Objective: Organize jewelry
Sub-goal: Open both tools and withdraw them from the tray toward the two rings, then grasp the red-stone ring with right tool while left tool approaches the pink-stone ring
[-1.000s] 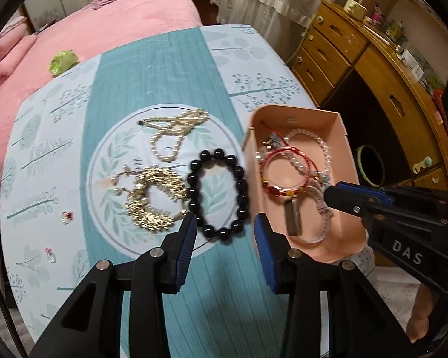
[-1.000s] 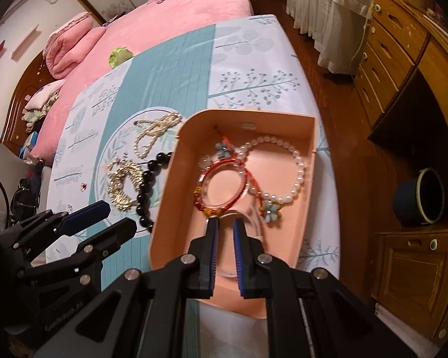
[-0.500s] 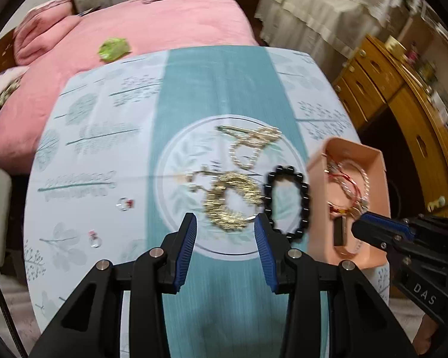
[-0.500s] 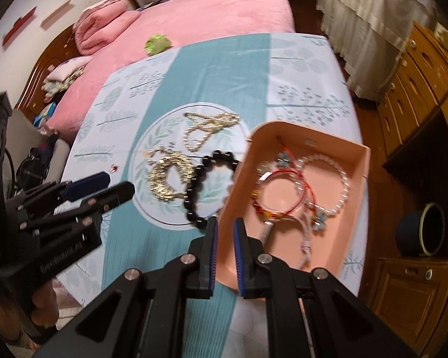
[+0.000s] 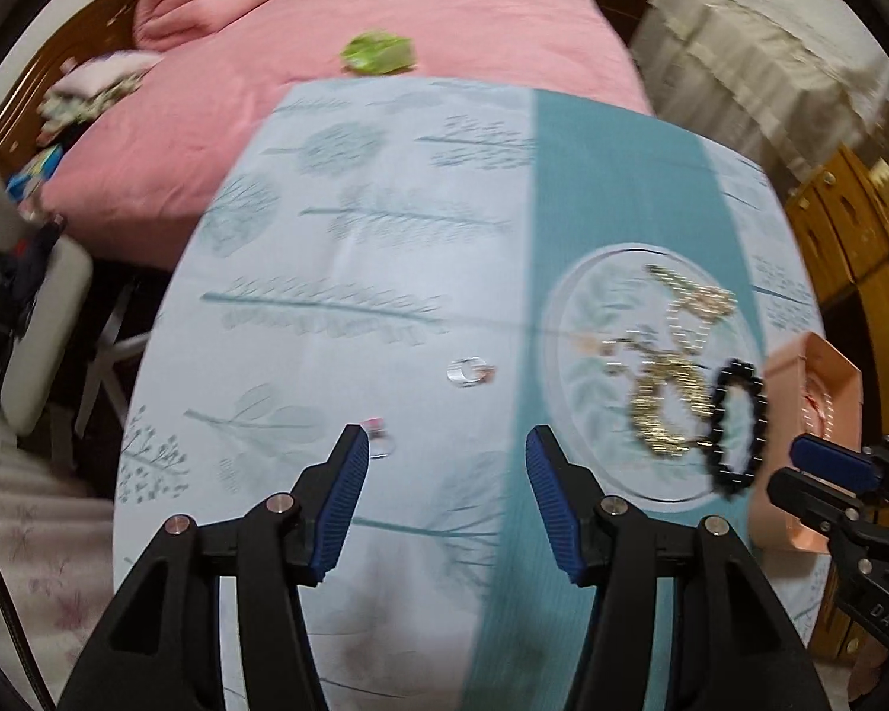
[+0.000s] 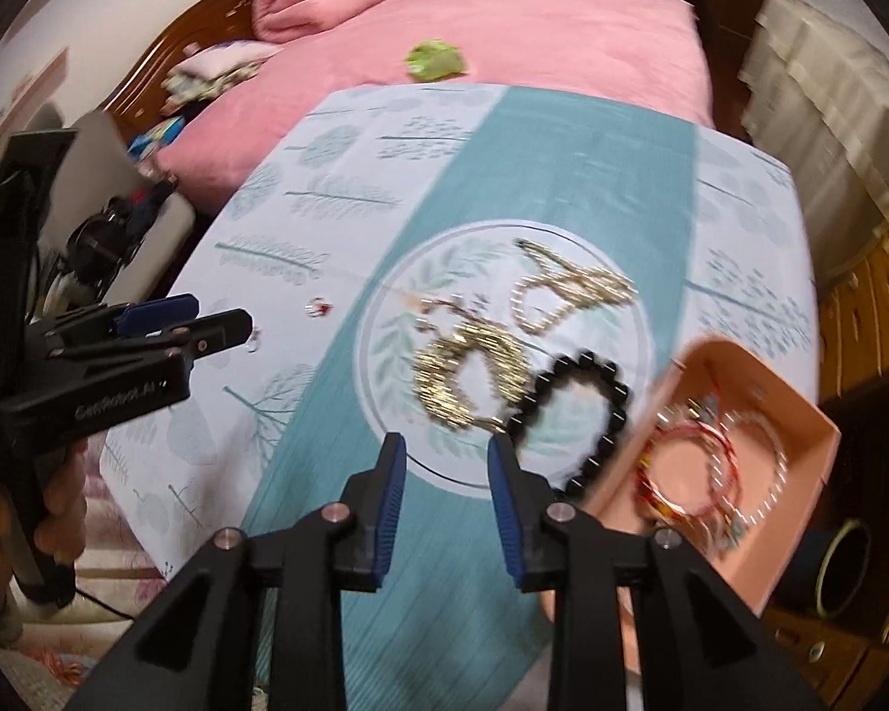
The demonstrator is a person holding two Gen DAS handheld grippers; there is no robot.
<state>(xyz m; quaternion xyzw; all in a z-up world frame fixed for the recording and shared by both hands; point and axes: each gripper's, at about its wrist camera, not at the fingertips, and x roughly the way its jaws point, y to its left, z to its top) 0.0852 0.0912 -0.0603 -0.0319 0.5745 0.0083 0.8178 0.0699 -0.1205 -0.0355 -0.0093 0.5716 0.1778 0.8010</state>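
Lying just beyond the empty left tongs (image 5: 441, 462): small ring (image 5: 379, 441).

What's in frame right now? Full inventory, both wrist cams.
Pink rectangular box: one, table's right edge, holding red and pearl bracelets.
Black bead bracelet: one, beside the box.
Gold chain jewellery: one heap, in the cloth's printed circle.
Pearl necklace: one, cream, behind the gold.
Small rings: two, silvery, left on the cloth.
Tablecloth: teal and white.
Bed cover: pink, behind.
Left gripper: open, empty, jaws just opening.
Right gripper: open, empty, jaws just opening.
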